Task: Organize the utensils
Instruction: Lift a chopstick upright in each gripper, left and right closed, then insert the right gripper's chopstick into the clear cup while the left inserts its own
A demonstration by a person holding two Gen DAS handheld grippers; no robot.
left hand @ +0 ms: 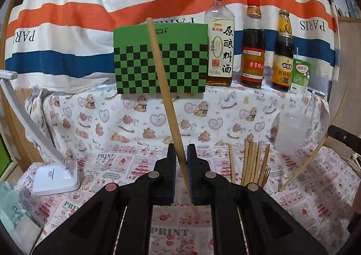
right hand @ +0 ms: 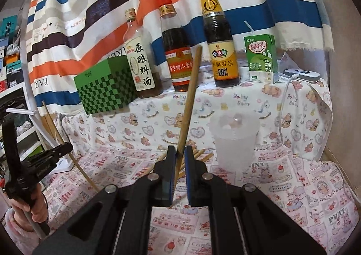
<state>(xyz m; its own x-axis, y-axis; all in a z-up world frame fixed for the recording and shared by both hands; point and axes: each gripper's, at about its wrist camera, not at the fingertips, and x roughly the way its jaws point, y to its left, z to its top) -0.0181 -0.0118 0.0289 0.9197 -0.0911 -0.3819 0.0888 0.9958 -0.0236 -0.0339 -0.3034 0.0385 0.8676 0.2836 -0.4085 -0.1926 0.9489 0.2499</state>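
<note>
My left gripper (left hand: 181,150) is shut on a wooden chopstick (left hand: 164,88) that rises up and to the left above the table. My right gripper (right hand: 179,151) is shut on another wooden chopstick (right hand: 189,97) that stands nearly upright. A loose pile of chopsticks (left hand: 251,162) with a small wooden fork (left hand: 267,172) lies on the cloth right of the left gripper, and it also shows just behind the right gripper's fingers (right hand: 198,153). A frosted plastic cup (right hand: 234,142) stands upright to the right of the right gripper; it also shows in the left wrist view (left hand: 291,133).
A green checkered box (left hand: 161,61), three sauce bottles (left hand: 252,47) and a milk carton (right hand: 261,58) stand on the raised back shelf. A white desk lamp base (left hand: 56,176) sits at the left. The other hand-held gripper (right hand: 33,160) shows at far left.
</note>
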